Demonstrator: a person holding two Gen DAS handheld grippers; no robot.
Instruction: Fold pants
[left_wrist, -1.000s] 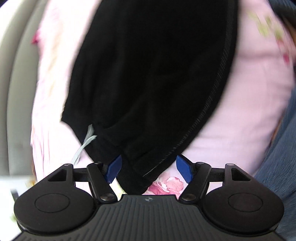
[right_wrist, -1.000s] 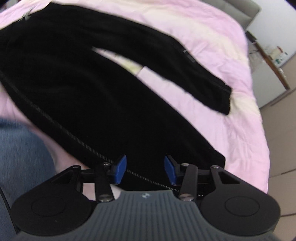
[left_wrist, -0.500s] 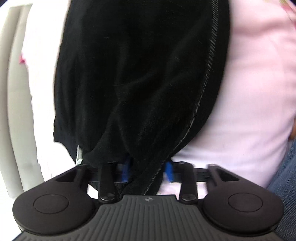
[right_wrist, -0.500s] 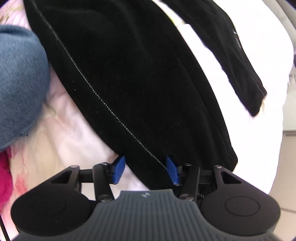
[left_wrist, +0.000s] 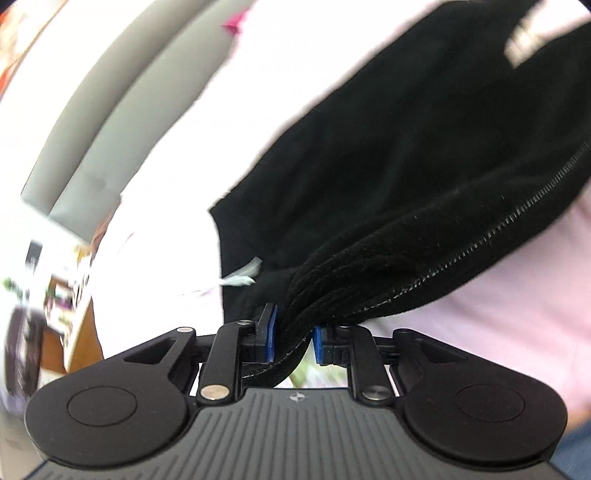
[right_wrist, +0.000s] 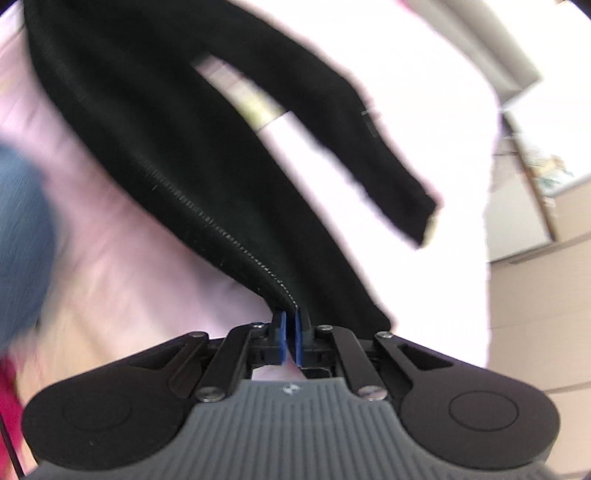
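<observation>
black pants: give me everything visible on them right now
The black pants look like soft, fuzzy knit with a pale stitched side seam. They lie spread on the pink bedsheet, legs parted. The right gripper pinches the near leg's seam; the left gripper clamps bunched fabric near a white drawstring, lifting it.

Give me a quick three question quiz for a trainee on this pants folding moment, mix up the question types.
1. True or false: the left tongs are shut on a bunched edge of the black pants.
2. The right tongs pinch the pants at: A) the stitched side seam B) the far leg's cuff C) nothing.
3. Fill in: the pants lie over a pale ___ bedsheet.

Key: 1 true; 2 A; 3 pink.
</observation>
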